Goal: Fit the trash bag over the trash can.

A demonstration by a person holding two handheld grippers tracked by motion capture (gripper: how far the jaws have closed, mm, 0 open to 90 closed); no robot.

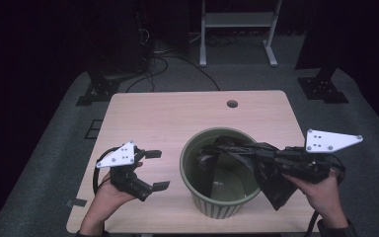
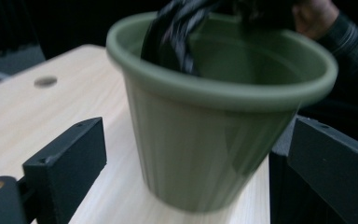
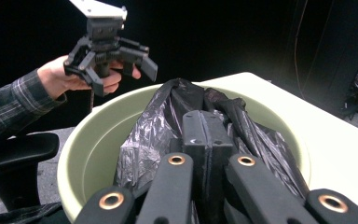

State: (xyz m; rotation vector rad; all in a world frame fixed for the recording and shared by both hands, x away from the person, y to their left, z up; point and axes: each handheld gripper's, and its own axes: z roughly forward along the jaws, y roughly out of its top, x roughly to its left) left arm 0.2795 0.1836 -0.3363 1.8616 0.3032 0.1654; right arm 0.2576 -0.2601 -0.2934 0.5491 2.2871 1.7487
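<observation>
Black plastic bag (image 1: 269,170) is pinched in the closed right gripper (image 1: 264,158) over the green pot (image 1: 217,200) near the desk's (image 1: 158,113) front edge; left gripper (image 1: 158,170) gapes empty.

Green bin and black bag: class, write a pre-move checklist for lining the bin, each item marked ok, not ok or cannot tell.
1. Right gripper shut on the black bag: ok.
2. Left gripper open and free to take the bag's other edge: ok.
3. Green bin upright on the table: ok.
4. Bag mouth spread over the rim: not ok, it hangs bunched across one side.
5. Bag bottom reaching the bin floor: cannot tell.
</observation>
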